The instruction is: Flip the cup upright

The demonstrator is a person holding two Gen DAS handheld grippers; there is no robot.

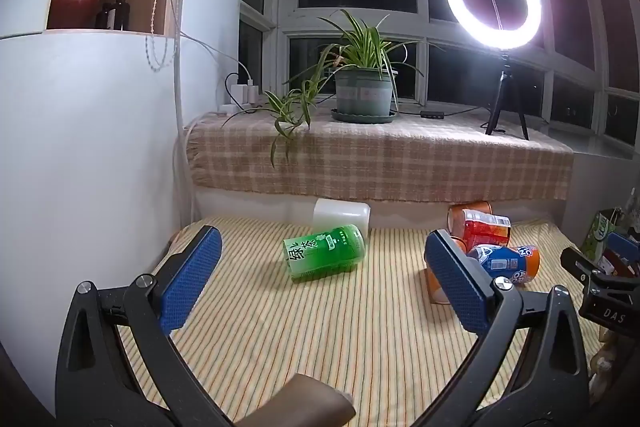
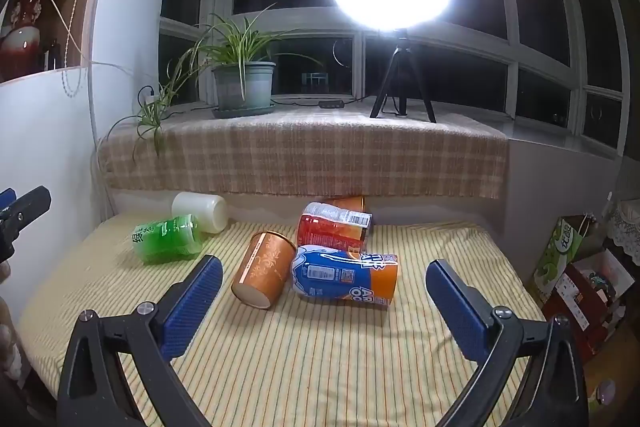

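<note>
Several cups lie on their sides on the striped mat. A green cup lies ahead of my open, empty left gripper; it also shows in the right wrist view. A white cup lies behind it. A blue-and-orange cup, a brown patterned cup and a red cup lie ahead of my open, empty right gripper. The blue-and-orange cup and red cup also show at the right in the left wrist view.
A plaid-covered ledge at the back holds a potted plant and a ring light on a tripod. A white wall bounds the left. Bags and boxes stand off the mat's right edge.
</note>
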